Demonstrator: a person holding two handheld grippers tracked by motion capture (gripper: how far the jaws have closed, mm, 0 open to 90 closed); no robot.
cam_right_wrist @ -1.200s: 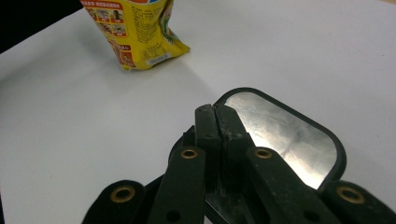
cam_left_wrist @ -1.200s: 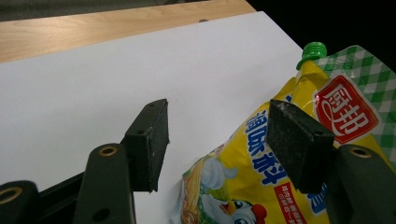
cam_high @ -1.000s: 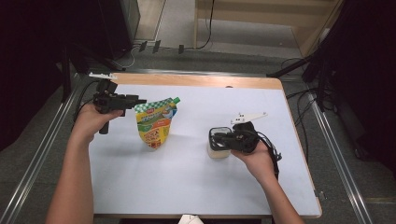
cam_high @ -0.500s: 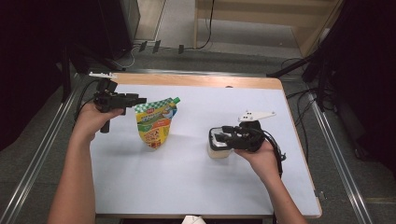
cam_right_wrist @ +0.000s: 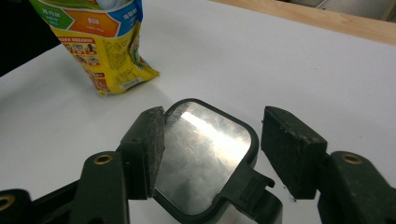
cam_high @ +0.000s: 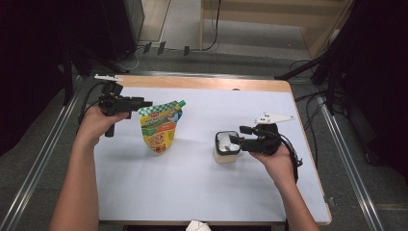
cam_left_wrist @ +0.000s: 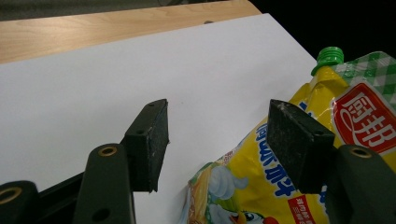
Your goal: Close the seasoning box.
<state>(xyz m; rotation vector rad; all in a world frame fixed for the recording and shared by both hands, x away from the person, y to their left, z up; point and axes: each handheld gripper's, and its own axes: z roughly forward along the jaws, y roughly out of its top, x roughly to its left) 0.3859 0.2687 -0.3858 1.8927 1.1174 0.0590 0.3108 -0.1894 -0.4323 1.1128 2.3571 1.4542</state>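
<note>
Nearest the person, the right gripper [cam_high: 235, 140] has just been opening its jaws; they now stand wide on either side of the small jar [cam_right_wrist: 205, 156] with a shiny flip lid, which rests on the white table [cam_high: 192, 187], apparently let go. Farther left, the left gripper [cam_high: 144, 103] hovers with jaws wide apart and empty, just beside the top of the upright yellow pouch [cam_high: 159, 129]. The likely next move is closing on the pouch near its green cap [cam_left_wrist: 329, 56].

The high view looks forward and down over the whole table [cam_high: 192, 192]. Each gripper view rides low and close above the tabletop, looking along its jaws. All three views share the pouch [cam_high: 159, 127] near the left edge.
</note>
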